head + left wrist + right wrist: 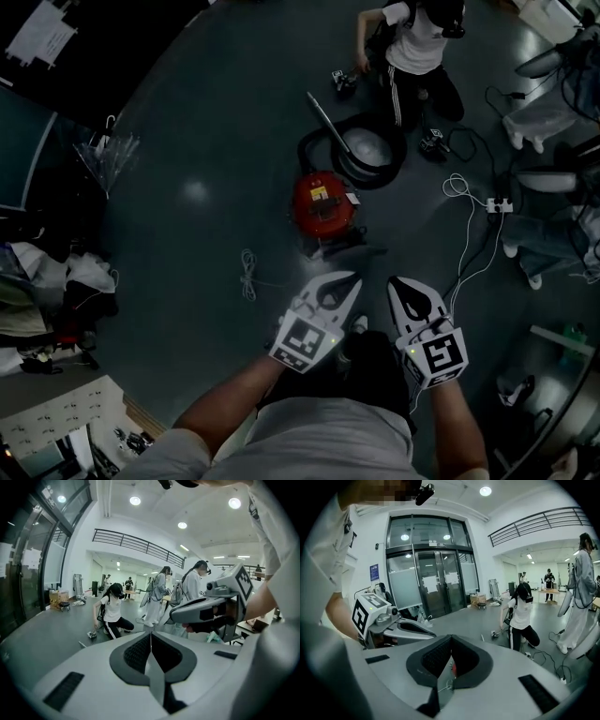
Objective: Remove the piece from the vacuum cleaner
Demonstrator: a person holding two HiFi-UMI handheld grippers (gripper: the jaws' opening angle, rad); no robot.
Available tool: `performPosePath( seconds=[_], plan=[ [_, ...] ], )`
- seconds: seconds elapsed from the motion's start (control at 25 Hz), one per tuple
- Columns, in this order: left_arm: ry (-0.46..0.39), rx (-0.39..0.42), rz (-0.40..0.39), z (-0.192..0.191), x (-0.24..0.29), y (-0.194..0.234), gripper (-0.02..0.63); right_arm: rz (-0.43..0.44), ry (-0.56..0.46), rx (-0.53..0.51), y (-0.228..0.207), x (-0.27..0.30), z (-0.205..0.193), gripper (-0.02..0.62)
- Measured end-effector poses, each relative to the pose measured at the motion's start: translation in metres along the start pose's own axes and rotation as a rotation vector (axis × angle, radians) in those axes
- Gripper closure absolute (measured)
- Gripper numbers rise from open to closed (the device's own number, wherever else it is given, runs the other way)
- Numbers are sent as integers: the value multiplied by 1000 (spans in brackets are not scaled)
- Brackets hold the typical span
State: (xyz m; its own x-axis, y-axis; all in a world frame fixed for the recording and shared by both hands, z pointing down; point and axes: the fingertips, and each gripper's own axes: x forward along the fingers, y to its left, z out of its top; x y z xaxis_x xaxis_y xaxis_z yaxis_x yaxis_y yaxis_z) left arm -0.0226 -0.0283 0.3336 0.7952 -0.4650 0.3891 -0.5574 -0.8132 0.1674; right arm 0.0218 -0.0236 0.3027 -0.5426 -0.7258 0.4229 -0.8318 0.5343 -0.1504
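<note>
The left claw [151, 634] is completely closed: its two dark pads meet along one thin line and nothing is between them. The right claw [450, 641] is in the same state, jaws together and holding nothing. In the head view both are held side by side in front of the person's body, with the tips pointing forward. They are a little apart from each other and touch nothing. Ahead of them, near the middle of the visible floor [187, 141] and well apart from both claws, stands the red vacuum cleaner [323, 208]. Its black hose [394, 169] is coiled just behind it, and a metal tube [325, 117] points toward the far edge of the floor. A loose white cord [248, 277] lies on the floor to its left. I judge that the round body is rather heavy and stiff, so it should stay in place when a part is pulled. The hose looks flexible and would bend away under a grip. Which piece is meant I cannot tell (the picture is dark and the parts are small). A rigid collar or the metal tube seems the best place to take hold, though smooth plastic or metal may slip between narrow pads. One claw could steady the body.
</note>
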Motion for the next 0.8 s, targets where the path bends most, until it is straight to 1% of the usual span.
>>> performPosePath(
  seconds=[0.12, 0.24, 0.48, 0.56, 0.68, 0.8],
  plan=[
    [34, -12, -4, -28, 25, 17, 598, 15, 57, -10, -17, 28, -27, 581],
    [98, -24, -12, -67, 54, 34, 598, 43, 144, -41, -35, 58, -64, 581],
    [269, -10, -13, -176, 128, 64, 597, 126, 287, -100, -81, 123, -165, 580],
    [332, -10, -15, -214, 149, 76, 585, 160, 347, -153, -94, 147, -203, 578],
    [421, 9, -23, -272, 180, 90, 521, 224, 437, -263, -109, 178, -264, 570],
    [498, 11, -30, -330, 206, 99, 494, 289, 514, -354, -121, 200, -322, 561]
  ],
)
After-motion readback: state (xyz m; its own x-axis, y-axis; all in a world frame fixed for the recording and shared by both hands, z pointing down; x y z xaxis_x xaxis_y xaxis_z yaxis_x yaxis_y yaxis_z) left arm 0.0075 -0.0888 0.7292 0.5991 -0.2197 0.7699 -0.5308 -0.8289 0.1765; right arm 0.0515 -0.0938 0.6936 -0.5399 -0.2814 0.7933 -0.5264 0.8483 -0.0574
